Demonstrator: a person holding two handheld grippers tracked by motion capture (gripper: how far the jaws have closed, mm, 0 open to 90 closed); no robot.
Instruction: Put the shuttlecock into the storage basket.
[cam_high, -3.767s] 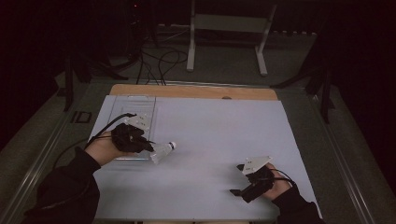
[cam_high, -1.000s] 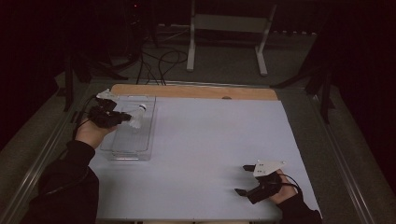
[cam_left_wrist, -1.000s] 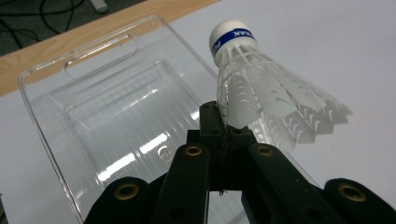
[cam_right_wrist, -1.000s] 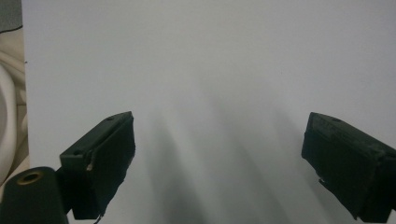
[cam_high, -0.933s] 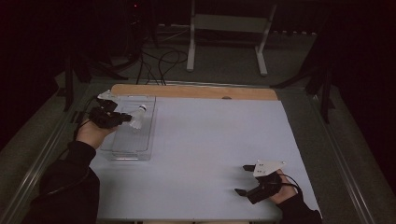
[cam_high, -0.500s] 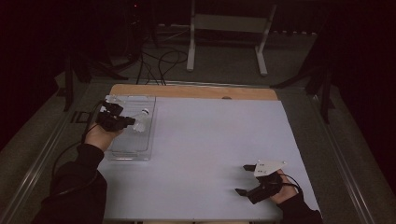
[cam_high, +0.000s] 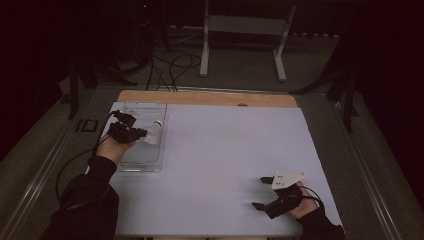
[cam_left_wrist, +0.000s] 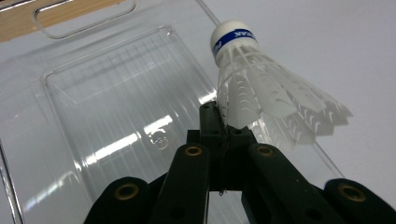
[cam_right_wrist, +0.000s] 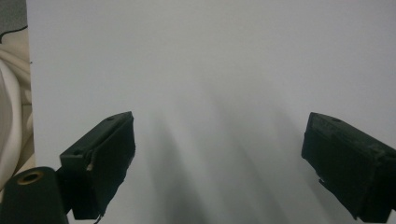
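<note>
A white shuttlecock (cam_high: 152, 133) with a blue band on its cork (cam_left_wrist: 233, 37) hangs over a clear plastic tray (cam_high: 145, 167) at the table's left. My left gripper (cam_high: 142, 133) is shut on the edge of its feather skirt (cam_left_wrist: 275, 98), with the cork pointing away from me. In the left gripper view, the jaws of this gripper (cam_left_wrist: 218, 114) meet on the feathers, just above the ribbed tray floor (cam_left_wrist: 107, 93). Near the front right corner, my right gripper (cam_high: 259, 192) rests open, with bare white table between the jaws of the gripper (cam_right_wrist: 219, 158).
A wooden strip (cam_high: 210, 98) runs along the table's far edge. Beyond it, a metal stand (cam_high: 245, 30) and cables (cam_high: 170, 65) are on the dark floor. Cream cloth (cam_right_wrist: 11, 102) shows at the left of the right gripper view.
My left gripper carried the shuttlecock from the tray's near edge to its far end, then sank and drifted slightly toward me over the tray. The right gripper stayed put.
</note>
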